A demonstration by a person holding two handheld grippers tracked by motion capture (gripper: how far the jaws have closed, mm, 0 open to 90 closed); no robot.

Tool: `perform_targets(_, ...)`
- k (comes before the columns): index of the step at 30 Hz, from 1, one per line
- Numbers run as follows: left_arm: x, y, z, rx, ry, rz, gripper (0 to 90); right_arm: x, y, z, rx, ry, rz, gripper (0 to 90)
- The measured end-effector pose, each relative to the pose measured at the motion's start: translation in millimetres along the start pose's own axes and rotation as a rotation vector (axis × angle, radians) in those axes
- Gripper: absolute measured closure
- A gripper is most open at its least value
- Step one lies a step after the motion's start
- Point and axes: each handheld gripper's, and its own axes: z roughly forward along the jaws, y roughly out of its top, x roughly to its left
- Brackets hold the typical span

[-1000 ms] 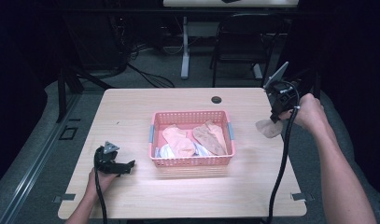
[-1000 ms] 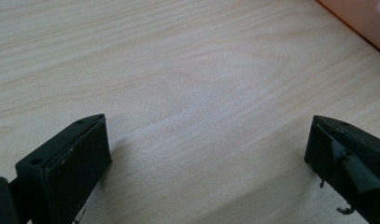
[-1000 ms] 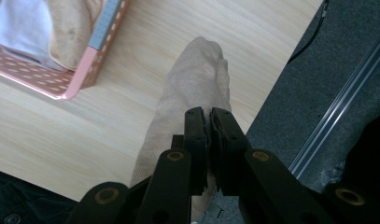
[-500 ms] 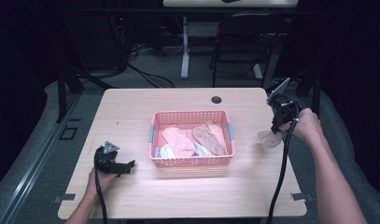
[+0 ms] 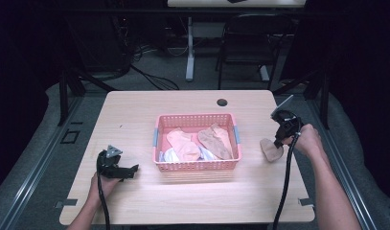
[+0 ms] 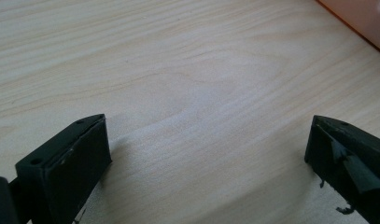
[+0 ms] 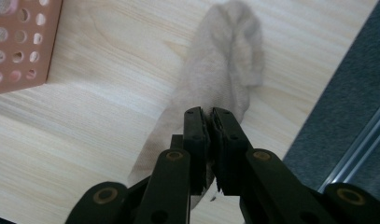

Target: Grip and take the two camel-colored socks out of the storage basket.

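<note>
A pink mesh basket (image 5: 196, 165) in the middle of the table holds several socks, among them a tan one (image 5: 215, 142) and a pink one (image 5: 183, 144). Right of the basket, my right gripper (image 5: 278, 142) is shut on a beige sock (image 5: 270, 149) that hangs down and touches the tabletop near the table's right edge. In the right gripper view the beige sock (image 7: 215, 88) trails away from the pinched jaws of my right gripper (image 7: 209, 116) onto the wood. My left gripper (image 5: 133, 169) rests on the table left of the basket, open, and in its own view my left gripper (image 6: 208, 144) has bare wood between its jaws.
A small dark round grommet (image 5: 222, 102) sits near the table's far edge. The table's right edge (image 7: 313, 107) drops to grey floor close to the sock. The basket's corner (image 7: 19, 42) lies to the left of it. A chair and desk legs stand beyond the table.
My right gripper has come down with the beige sock, from well above the table's right side to where the sock touches the wood. The left gripper has stayed put.
</note>
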Motion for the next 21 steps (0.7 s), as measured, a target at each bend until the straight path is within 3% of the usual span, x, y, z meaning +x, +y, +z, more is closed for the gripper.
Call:
perform_targets(6,0.1,0.1,-0.2,0.002,-0.002,0.0,0.0,-3.7,-3.0,15.3,0.021,0.018,0.007,83.8)
perform_targets(10,0.0,0.0,0.0,0.0,0.0,0.0,0.0,-6.2,-4.9,15.7,0.015,0.033,0.007,82.2)
perform_targets(13,0.1,0.1,-0.2,0.002,-0.002,0.001,0.0,-5.0,-6.5,13.5,0.02,0.025,0.008,64.6)
perform_targets(14,0.1,0.1,-0.2,0.002,-0.002,0.001,0.0,-5.0,-6.5,13.5,0.02,0.025,0.008,64.6)
perform_targets(15,0.1,0.1,-0.2,0.002,-0.002,0.0,0.0,-3.4,-9.1,9.1,-0.002,0.033,0.014,47.5)
perform_targets(16,0.1,0.1,-0.1,0.002,-0.002,0.0,0.0,-2.7,-9.9,8.3,-0.011,0.028,0.012,41.8)
perform_targets(17,0.1,0.1,-0.1,0.002,-0.002,0.0,0.0,-2.7,-9.9,8.3,-0.011,0.028,0.012,41.8)
perform_targets(20,0.1,0.1,-0.2,0.002,-0.002,0.0,0.0,3.4,-16.1,-1.8,-0.056,0.027,-0.003,19.6)
perform_targets(21,0.1,0.1,-0.2,0.002,-0.002,0.0,0.0,3.4,-16.1,-1.8,-0.056,0.027,-0.003,19.6)
